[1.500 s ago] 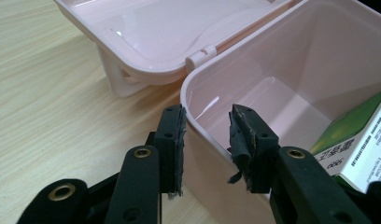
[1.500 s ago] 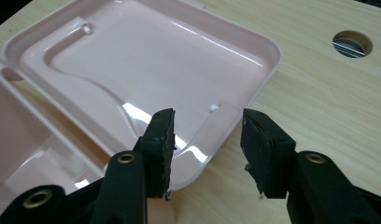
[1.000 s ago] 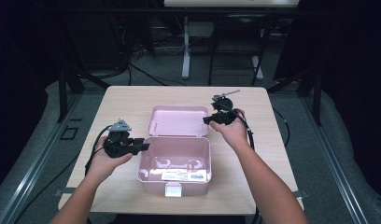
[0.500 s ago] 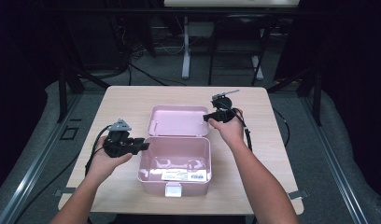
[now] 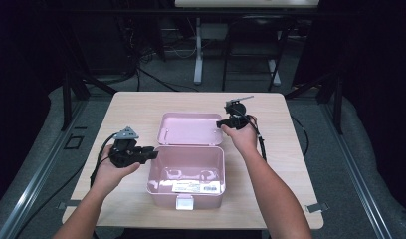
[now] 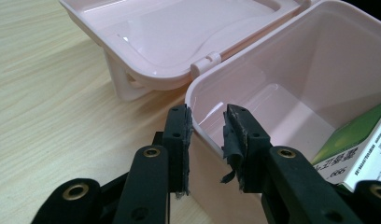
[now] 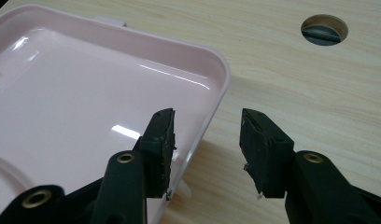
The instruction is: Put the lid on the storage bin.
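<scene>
Nearest the front edge of the bench (image 5: 116, 107), the pink box (image 5: 186, 174) stands open, with a green and white carton (image 6: 356, 154) lying inside it; its lid (image 5: 191, 128) is folded back flat toward the far edge. Since a second ago the left tool (image 5: 152, 151) has been narrowing its jaws around the box's left wall while the hand stayed in place. In the left gripper view the rim of that wall runs between the two pads (image 6: 181, 135), which are still slightly apart from it, so nothing is clamped yet. This looks like steadying the box for work on the lid.

Farther back, the right tool (image 5: 222, 123) has eased down a little toward the lid's right rim. Its jaws stand wide and released: one pad (image 7: 161, 140) hangs over the lid's inside, the other over bare wood, so they straddle the rim without pressing on it. Closing the lid probably comes next, once both grips are made.
</scene>
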